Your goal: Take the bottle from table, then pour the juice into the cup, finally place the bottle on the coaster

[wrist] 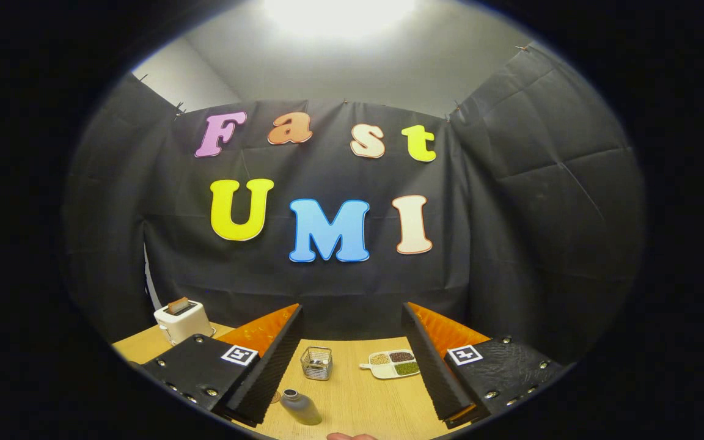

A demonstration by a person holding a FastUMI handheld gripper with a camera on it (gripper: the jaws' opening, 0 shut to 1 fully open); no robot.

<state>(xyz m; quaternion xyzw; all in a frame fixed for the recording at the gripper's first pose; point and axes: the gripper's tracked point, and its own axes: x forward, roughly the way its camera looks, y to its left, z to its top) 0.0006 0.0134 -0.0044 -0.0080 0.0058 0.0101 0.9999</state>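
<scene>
gripper (352,342) fingers spread wide and empty, held high over the wooden table (358,403), likely lining up the grab: grey bottle (300,407) stands upright just ahead, near the left finger (266,366), wire basket (316,363) and sectioned snack dish (392,364) beyond

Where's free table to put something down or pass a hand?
Bare wood lies between the bottle and the divided dish, and right of the bottle ahead of the open gripper. It is tighter between the bottle and the wire basket. The toaster takes the far corner.
</scene>
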